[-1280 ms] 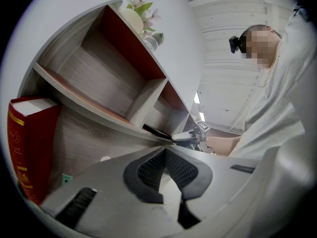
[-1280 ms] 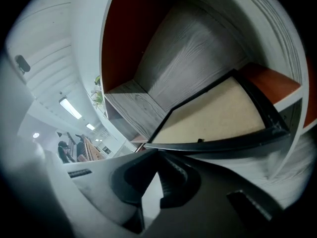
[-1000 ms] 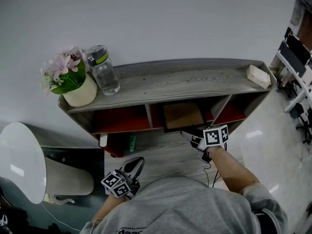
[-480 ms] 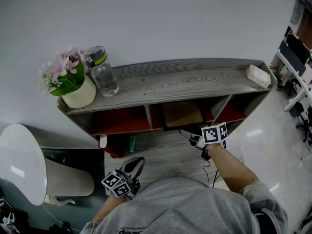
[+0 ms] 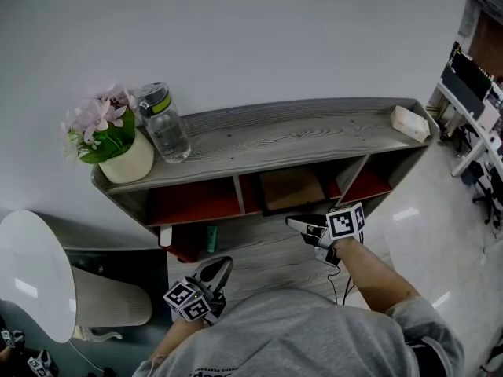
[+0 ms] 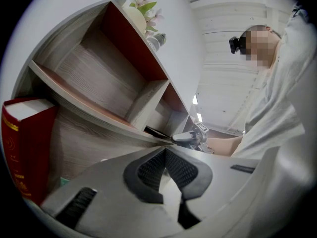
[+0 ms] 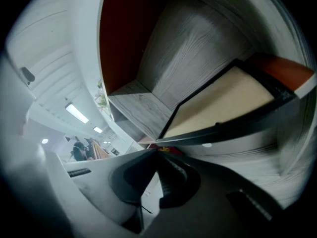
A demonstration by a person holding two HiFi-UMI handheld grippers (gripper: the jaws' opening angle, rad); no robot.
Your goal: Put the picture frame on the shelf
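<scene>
Within the shelf's (image 5: 299, 136) middle bay: frame (image 5: 291, 188), lying flat, seemingly placed. Before the shelf: your right gripper (image 5: 293, 222), clenched, empty; left gripper (image 5: 224, 264) likewise. Next: back away cleanly.

Picture frame (image 5: 291, 188) blocks the middle compartment (image 5: 250, 191); left compartment (image 5: 196, 203) seems free

Plain white wall (image 5: 275, 30) — glossy pale floor (image 5: 440, 242), desks (image 5: 471, 93) far right.
</scene>
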